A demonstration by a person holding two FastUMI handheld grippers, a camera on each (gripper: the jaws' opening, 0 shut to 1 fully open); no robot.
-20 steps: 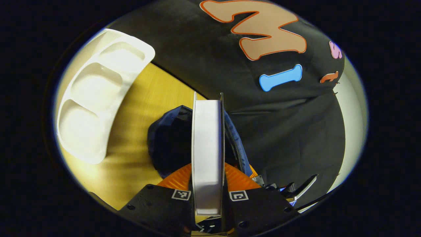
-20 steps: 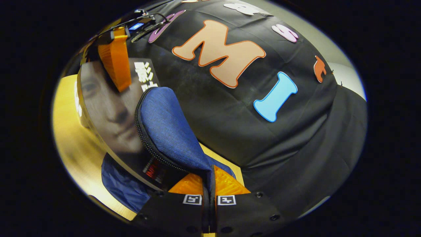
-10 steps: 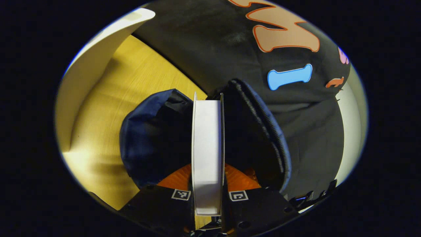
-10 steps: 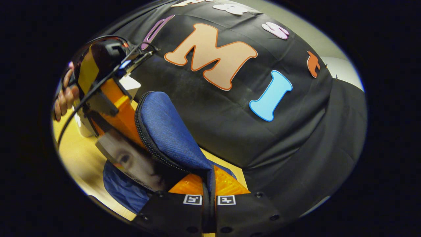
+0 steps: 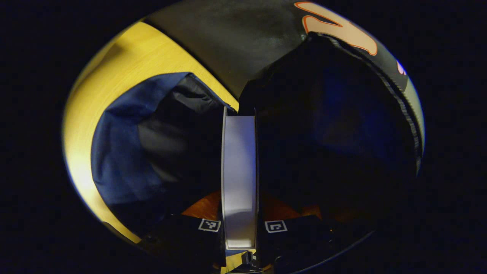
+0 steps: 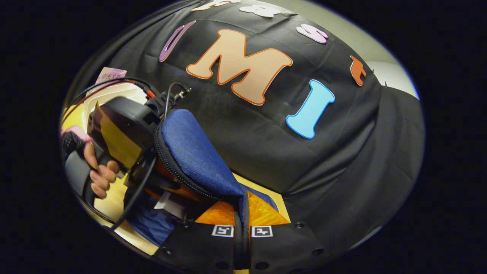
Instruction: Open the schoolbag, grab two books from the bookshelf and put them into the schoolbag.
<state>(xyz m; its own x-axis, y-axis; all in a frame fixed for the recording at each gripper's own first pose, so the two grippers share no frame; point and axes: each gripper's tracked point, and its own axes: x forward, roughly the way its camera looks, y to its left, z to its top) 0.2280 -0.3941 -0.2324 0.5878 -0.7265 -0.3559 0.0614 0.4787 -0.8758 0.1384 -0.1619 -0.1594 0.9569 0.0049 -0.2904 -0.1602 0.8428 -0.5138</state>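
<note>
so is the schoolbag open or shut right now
Open. The right gripper holds the schoolbag flap lifted, its zipper edge parted, and the book in the left gripper points into the dark interior.

The left gripper view looked down, close, into the open schoolbag point(image 5: 125, 152) — the right gripper view faced the wall from the flap point(image 6: 194, 156); both shared the bag.

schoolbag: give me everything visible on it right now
The schoolbag is blue woven fabric with a dark lining and a black zipper along its flap edge. It lies unzipped on the yellow wooden table. The right gripper pinches the flap and holds it up. The left gripper holds a book edge-on, reaching into the dark opening.
</note>
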